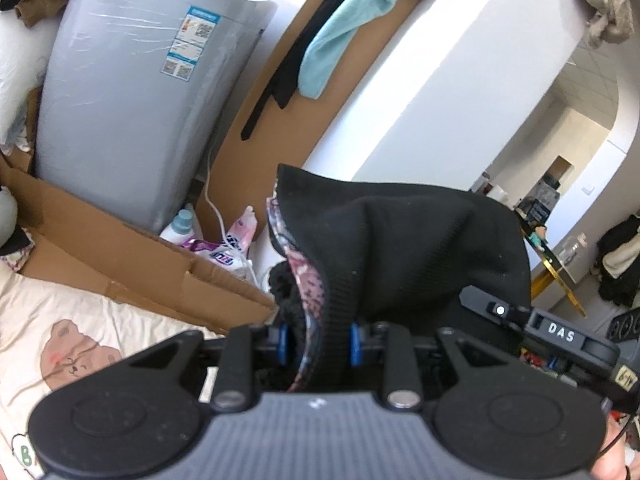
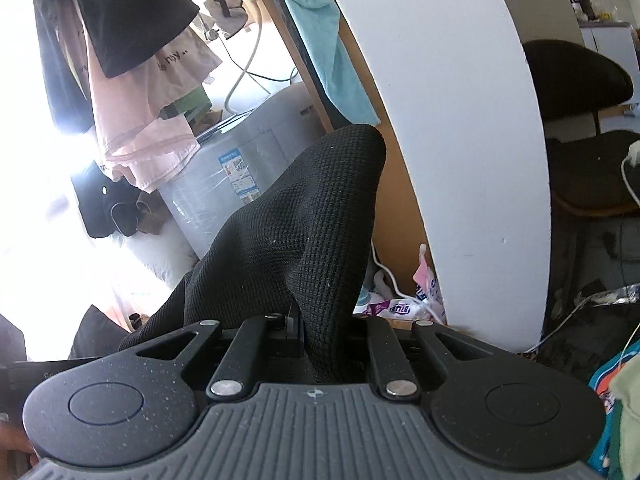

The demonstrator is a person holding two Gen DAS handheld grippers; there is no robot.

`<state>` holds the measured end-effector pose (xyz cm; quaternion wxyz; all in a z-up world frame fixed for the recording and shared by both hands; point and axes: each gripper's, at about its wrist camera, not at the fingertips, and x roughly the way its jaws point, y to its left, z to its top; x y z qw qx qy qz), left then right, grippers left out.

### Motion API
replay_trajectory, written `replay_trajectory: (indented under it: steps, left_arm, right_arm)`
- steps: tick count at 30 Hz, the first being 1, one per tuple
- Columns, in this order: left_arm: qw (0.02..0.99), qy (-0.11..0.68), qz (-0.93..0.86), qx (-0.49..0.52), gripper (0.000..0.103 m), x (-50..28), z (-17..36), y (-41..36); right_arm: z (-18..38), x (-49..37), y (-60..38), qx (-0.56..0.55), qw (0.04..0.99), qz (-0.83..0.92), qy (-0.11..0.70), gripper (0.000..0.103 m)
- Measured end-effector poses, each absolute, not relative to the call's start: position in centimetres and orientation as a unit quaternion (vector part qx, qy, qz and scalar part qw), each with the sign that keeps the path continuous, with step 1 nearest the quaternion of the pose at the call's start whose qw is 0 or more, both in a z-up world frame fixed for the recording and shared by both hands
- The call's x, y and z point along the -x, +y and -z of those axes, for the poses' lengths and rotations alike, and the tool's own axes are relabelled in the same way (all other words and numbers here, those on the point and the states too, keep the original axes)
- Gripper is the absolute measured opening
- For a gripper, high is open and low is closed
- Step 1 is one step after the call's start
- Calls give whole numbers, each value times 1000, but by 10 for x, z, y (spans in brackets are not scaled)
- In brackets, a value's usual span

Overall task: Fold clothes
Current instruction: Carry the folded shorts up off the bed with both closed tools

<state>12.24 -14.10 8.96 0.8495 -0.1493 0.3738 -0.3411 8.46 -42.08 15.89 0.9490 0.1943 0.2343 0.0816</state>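
Note:
A black knit garment (image 1: 400, 240) with a floral lining at its edge is bunched up and lifted off the surface. My left gripper (image 1: 320, 344) is shut on its ribbed hem. In the right wrist view the same black garment (image 2: 304, 220) rises as a peak in front of the camera. My right gripper (image 2: 320, 340) is shut on it, the cloth hiding the fingertips. The other gripper's black body (image 1: 560, 336) shows at the right of the left wrist view, close by.
A grey washing machine (image 1: 136, 120) stands ahead-left with detergent bottles (image 1: 224, 240) at its foot. Cardboard (image 1: 120, 256) borders a cream bear-print sheet (image 1: 60, 340). A teal towel (image 1: 344, 28) hangs on a wooden door edge. Clothes (image 2: 132, 80) hang at upper left; a white wall (image 2: 460, 160) stands ahead.

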Motion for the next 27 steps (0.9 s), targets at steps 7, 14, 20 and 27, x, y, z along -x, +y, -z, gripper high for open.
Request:
replay_trajectory:
  steps: [7, 14, 20, 27]
  left_arm:
    - [838, 380, 360, 153, 29, -118, -74, -156]
    - [830, 399, 362, 144, 29, -122, -46, -172]
    - [822, 413, 364, 146, 29, -126, -20, -187]
    - [808, 430, 378, 141, 29, -123, 16, -211]
  right_arm:
    - [-151, -80, -441, -197, 948, -70, 238, 9]
    - [-116, -81, -456, -209, 942, -58, 255, 9]
    - [-91, -85, -466, -214, 939, -43, 264, 9]
    - [-56, -83, -490, -214, 936, -20, 278, 9]
